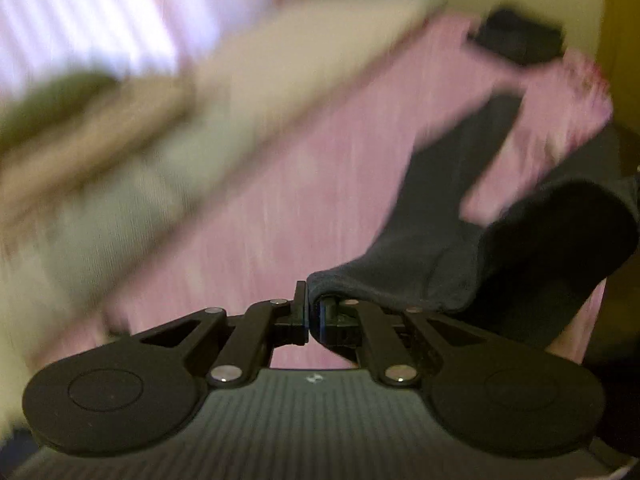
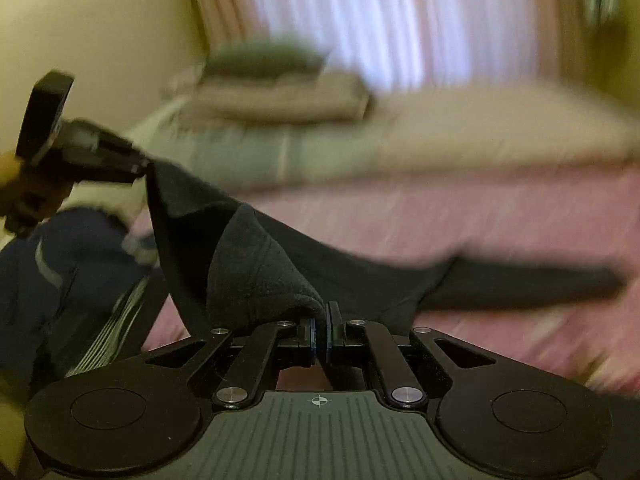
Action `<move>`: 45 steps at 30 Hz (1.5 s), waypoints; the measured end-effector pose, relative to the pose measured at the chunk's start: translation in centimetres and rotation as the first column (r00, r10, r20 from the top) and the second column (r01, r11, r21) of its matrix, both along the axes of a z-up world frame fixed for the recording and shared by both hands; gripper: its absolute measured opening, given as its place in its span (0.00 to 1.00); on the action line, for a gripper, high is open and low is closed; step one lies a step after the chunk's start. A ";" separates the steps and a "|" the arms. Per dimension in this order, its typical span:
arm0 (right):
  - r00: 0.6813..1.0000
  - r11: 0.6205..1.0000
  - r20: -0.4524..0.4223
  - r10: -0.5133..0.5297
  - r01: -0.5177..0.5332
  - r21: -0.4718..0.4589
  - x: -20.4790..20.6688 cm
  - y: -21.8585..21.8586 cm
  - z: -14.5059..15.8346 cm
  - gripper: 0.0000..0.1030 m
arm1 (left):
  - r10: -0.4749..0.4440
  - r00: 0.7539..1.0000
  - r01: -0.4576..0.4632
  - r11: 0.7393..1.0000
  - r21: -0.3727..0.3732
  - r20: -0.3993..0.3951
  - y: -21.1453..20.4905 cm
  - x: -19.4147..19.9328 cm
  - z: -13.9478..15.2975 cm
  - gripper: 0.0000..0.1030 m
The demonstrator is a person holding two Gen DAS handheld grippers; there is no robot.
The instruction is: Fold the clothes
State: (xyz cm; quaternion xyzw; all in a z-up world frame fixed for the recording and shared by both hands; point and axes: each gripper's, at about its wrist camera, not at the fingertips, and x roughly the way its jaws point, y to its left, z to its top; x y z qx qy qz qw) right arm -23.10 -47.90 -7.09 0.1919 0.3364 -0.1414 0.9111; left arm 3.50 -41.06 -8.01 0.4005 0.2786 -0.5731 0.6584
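Dark grey fleece-like cloth hangs between both sets of tongs, above a bed covered in a pink spread [image 2: 500, 216]. The left tongs [image 1: 308, 316] are pressed together with an edge of the dark garment [image 1: 420, 256] caught between the pads, the cloth rising away to the right of them. In the right wrist view the same left tongs [image 2: 138, 168] show at the left edge, tilted with their tips pointing right and slightly down, nipping a top corner of the garment [image 2: 248, 256]. A person's hand [image 2: 12, 172] is partly seen behind that tool, too blurred to tell more. The right tongs [image 2: 320, 332] are likewise pressed together on a bunched fold of the garment right at their tips.

From the two held points the cloth sags in a curved fold, soft and thick in texture, and a long narrow part trails to the right, low over the pink spread. Whether that trailing end touches the bed is unclear through the motion blur.

Behind it lie a pale pillow [image 2: 480, 128] and a stack of folded items [image 2: 280, 96], grey-beige with a green piece on top, in front of light curtains [image 2: 400, 20]
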 end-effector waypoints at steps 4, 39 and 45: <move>0.983 0.987 -0.101 0.154 -0.149 0.062 3.8 4.0 -6.9 0.03 | 0.104 0.993 -0.098 0.989 0.108 -0.055 5.8 3.1 -6.7 0.04; 0.855 0.920 -0.457 -0.244 0.353 0.168 -13.9 -4.6 -13.5 0.89 | -0.128 0.989 0.138 0.979 0.150 -0.074 8.6 -21.2 -16.1 0.59; 0.733 0.688 -0.351 -0.582 0.675 0.268 -24.7 -14.4 -14.6 0.89 | -0.138 0.984 0.097 0.944 0.314 0.113 7.4 -23.7 -18.7 0.16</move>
